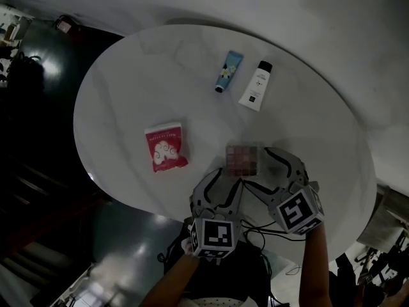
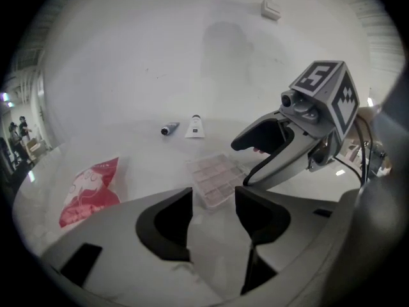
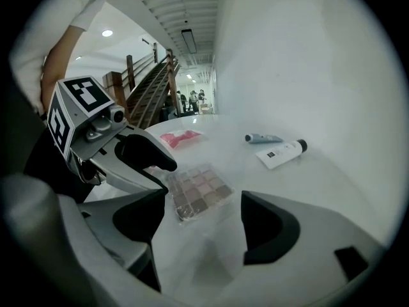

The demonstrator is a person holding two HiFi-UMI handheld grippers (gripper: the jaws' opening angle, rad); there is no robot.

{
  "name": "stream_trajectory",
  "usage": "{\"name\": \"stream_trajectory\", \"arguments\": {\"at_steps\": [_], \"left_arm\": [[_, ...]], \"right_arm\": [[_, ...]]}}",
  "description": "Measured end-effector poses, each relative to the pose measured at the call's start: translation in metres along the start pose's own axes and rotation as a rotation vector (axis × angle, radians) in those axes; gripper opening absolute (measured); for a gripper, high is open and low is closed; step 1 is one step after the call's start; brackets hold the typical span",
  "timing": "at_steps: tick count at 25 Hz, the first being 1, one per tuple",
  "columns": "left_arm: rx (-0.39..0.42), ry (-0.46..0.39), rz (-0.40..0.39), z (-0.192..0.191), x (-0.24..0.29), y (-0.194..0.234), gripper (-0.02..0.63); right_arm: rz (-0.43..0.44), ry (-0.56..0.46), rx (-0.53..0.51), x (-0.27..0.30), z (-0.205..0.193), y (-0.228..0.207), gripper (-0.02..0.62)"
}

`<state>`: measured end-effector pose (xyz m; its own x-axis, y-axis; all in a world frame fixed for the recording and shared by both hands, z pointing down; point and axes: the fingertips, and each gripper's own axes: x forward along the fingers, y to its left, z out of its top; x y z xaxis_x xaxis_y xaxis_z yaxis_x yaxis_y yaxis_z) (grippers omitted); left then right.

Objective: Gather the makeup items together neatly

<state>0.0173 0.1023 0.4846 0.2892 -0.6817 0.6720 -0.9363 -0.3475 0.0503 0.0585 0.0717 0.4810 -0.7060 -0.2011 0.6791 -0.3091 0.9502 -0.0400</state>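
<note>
1. Head view: my left hand-held gripper [image 1: 225, 183] and right hand-held gripper [image 1: 265, 171] both stand open and empty, either side of the eyeshadow palette [image 1: 242, 159]; it lies flat near the front of the surface [image 1: 128, 88]; the red sachet [image 1: 166, 147] is well apart to the left, and the blue tube [image 1: 228, 71] and white tube [image 1: 255, 85] lie side by side at the far side; I judge nothing is gathered yet.
2. Left gripper view: only bare surface shows between my jaws, and the palette lies just beyond the tips; it looks thin, so I would come in low and pinch its near edge squarely.
3. Right gripper view: my jaws are wide apart with nothing in them; the palette lies ahead and leftward, close to my other hand-held gripper; I would let one take it and keep the other clear.
</note>
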Motion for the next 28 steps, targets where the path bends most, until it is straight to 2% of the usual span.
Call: {"name": "stream_trajectory", "arguments": {"at_steps": [11,14,16,28], "left_arm": [[0.079,0.008,-0.015,0.002,0.002,0.0,0.245],[0.082,0.013,-0.041,0.002,0.004,-0.001,0.246],[0.086,0.017,-0.054,0.003,0.005,-0.002,0.247],[0.091,0.029,-0.072,0.003,0.007,-0.001,0.258]], "right_arm": [[0.061,0.028,-0.101,0.01,0.003,-0.003,0.405],[0.101,0.076,-0.161,0.015,-0.002,0.0,0.443],[0.125,0.092,-0.193,0.018,-0.002,0.002,0.445],[0.206,0.117,-0.239,0.023,-0.003,0.004,0.453]]}}
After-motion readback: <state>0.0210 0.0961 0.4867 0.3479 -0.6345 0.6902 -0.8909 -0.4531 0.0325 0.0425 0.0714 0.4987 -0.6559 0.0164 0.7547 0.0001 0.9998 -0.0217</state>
